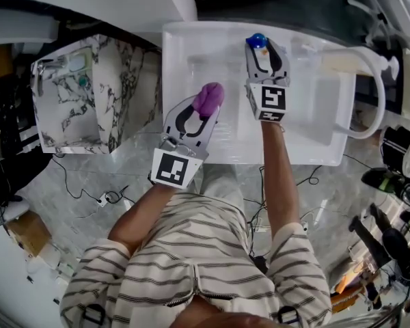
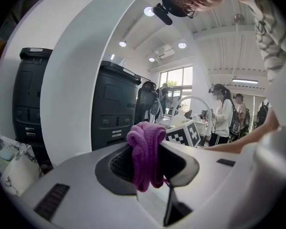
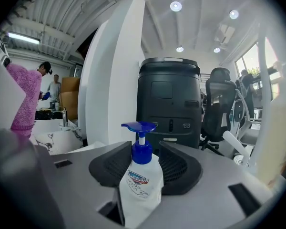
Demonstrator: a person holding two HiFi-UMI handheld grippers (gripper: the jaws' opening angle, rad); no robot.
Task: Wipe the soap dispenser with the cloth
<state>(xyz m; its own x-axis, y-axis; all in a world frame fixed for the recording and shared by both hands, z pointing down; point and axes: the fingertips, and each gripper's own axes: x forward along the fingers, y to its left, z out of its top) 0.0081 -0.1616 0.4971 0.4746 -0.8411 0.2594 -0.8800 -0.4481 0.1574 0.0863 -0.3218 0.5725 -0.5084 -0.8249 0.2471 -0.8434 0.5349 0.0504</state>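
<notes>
A white soap dispenser (image 3: 142,178) with a blue pump stands upright between the jaws of my right gripper (image 3: 144,162). The pads flank its body closely without squeezing it in. From the head view only its blue pump (image 1: 257,40) shows, at the tip of the right gripper (image 1: 261,49), over the far part of the white basin (image 1: 184,53). My left gripper (image 1: 206,108) is shut on a bunched purple cloth (image 1: 209,98), to the left of the bottle and apart from it. The cloth (image 2: 145,151) hangs between the left jaws.
A marble-patterned block with a small sink (image 1: 116,94) stands left of the basin. A white curved tap pipe (image 1: 377,94) arches at the basin's right end. Cables (image 1: 89,193) lie on the floor. Black cabinets (image 3: 169,101) and a white pillar (image 3: 112,80) rise beyond.
</notes>
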